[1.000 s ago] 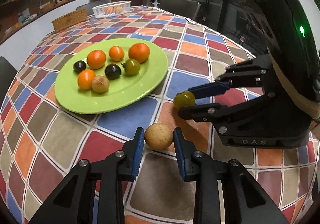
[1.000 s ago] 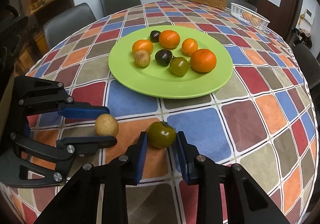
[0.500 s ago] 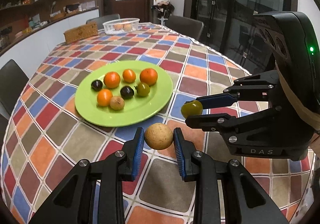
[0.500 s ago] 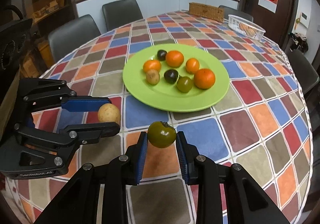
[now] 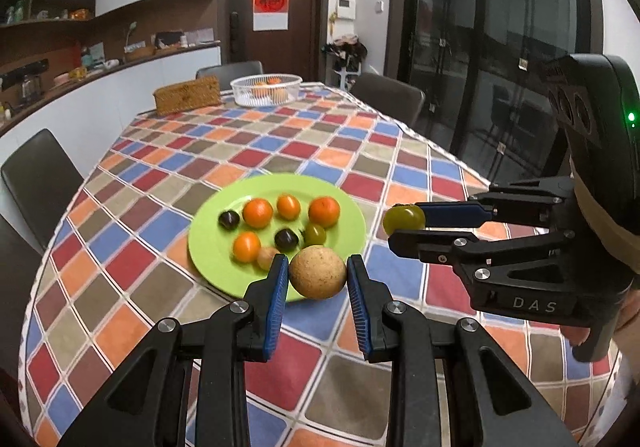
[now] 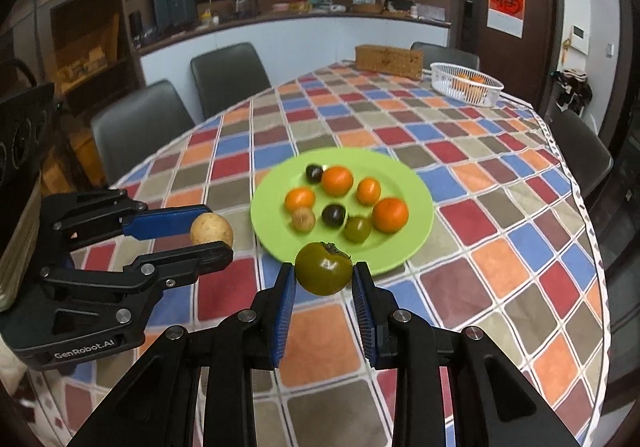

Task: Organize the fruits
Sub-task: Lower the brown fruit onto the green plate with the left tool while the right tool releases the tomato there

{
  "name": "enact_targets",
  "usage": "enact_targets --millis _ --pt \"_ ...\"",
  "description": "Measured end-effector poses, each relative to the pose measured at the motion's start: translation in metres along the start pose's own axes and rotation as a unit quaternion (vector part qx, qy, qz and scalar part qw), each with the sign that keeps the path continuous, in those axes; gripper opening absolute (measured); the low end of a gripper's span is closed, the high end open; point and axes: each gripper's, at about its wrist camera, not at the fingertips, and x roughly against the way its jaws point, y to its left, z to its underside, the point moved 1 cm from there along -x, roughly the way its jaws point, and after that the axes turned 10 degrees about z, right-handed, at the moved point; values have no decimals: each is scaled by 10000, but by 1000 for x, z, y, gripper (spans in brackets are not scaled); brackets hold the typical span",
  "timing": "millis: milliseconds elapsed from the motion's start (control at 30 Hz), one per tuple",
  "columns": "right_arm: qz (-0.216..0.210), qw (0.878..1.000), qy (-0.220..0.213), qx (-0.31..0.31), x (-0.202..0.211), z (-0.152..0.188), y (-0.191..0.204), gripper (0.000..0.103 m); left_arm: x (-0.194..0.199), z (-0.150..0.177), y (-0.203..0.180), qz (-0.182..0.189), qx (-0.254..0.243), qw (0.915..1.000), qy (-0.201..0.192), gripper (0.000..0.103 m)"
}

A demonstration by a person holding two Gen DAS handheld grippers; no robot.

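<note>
Carrying two gripped fruits above the table toward the green plate (image 5: 208, 247).

Keep both grips firm and level; lower each fruit onto bare plate surface, clear of the seven already there, before releasing. The left gripper (image 5: 318, 279) clamps a round tan fruit (image 5: 318, 277) with speckled, matte skin. The right gripper (image 6: 324, 275) clamps a glossy olive-green fruit (image 6: 324, 273) with a dried calyx on top. Both fruits hang near the plate's close rim.
</note>
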Motion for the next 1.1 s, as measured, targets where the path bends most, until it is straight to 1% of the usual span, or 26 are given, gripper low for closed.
enact_targets --millis 233,467,733,1100 --pt "13 9996 -184 -215 -2 -23 -2 30 7 -21 14 -133 119 9995 -248 30" --pt "57 9994 -186 -286 -15 -41 -2 30 2 -40 33 -166 316 9989 -315 30" --pt "75 9989 -81 -447 -38 -58 -6 30 -19 -54 60 -126 612 9978 -220 30" --pt "102 9977 213 -637 -81 -71 -15 30 -66 -58 91 -219 678 9974 121 30"
